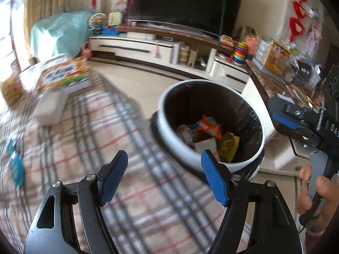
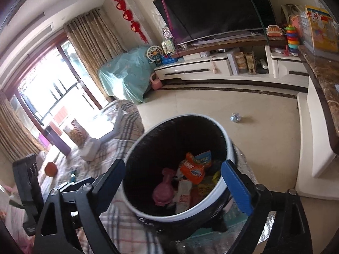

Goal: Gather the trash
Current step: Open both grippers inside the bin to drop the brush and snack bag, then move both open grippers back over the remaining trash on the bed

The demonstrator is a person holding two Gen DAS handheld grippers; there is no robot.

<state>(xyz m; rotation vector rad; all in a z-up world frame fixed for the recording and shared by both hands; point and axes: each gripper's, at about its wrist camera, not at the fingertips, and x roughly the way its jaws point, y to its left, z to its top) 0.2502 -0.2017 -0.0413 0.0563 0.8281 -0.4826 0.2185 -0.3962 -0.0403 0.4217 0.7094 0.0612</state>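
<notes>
Right tongs (image 2: 172,182) hang spread and empty over the trash bin (image 2: 229,148) at lower centre; left tongs (image 1: 164,176) also spread. Next, reach for the crumpled scrap (image 2: 235,118) on the floor, right of centre, approaching low.

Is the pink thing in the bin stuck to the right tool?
Apart. The right wrist view shows the pink thing lying down inside the bin, with the right tool open above it and holding nothing.

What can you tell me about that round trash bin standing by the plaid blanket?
The trash bin is round, with a white rim and a dark inside that looks lined with a black bag. It stands upright and open-topped on the pale floor, close beside the plaid blanket. Inside lie an orange wrapper, a pink item, yellow packaging and pale scraps. Neither claw touches it.
</notes>
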